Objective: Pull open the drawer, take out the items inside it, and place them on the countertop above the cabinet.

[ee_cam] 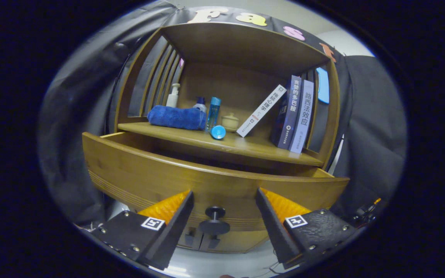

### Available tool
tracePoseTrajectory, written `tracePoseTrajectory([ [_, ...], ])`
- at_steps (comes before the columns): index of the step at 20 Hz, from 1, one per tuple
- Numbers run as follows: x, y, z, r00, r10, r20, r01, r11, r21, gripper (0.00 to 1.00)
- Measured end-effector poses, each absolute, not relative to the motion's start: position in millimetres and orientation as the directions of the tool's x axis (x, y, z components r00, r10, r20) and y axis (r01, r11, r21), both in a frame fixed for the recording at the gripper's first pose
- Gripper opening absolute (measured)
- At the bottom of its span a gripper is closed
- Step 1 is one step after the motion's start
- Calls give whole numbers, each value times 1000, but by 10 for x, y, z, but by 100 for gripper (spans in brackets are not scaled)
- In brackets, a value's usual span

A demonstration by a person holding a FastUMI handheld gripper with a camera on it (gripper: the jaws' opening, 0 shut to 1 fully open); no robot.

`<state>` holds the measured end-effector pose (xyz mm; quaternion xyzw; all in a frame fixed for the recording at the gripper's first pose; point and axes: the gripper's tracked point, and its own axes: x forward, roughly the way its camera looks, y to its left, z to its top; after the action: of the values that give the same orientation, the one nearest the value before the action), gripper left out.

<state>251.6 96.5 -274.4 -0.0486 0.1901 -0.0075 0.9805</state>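
The wooden drawer (168,175) stands pulled out toward me from the cabinet, its front panel wide across the view. Its dark round knob (214,221) sits between my two fingers, free of both. My gripper (224,197) is open, fingertips close to the drawer front on either side of the knob. The drawer's inside is hidden behind its front panel. Above it lies the wooden countertop (245,144) of the cabinet.
On the countertop stand a folded blue towel (177,117), a white pump bottle (172,95), a blue bottle (213,111), a blue round cap (218,132), a small cream jar (230,122) and several books (294,114). A wooden shelf roof (242,44) overhangs them.
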Motion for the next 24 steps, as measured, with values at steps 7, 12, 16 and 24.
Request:
tracePoseTrajectory([
  [7,2795,988,-2816,931,-31,-364,-8,994,-107,98],
  [12,3017,991,-2867,929,-32,-367,-5,995,-99,98],
  [16,3124,1020,-2887,928,-35,-371,0,996,-94,98],
  [24,3315,1040,-2943,922,-52,-383,9,994,-111,97],
])
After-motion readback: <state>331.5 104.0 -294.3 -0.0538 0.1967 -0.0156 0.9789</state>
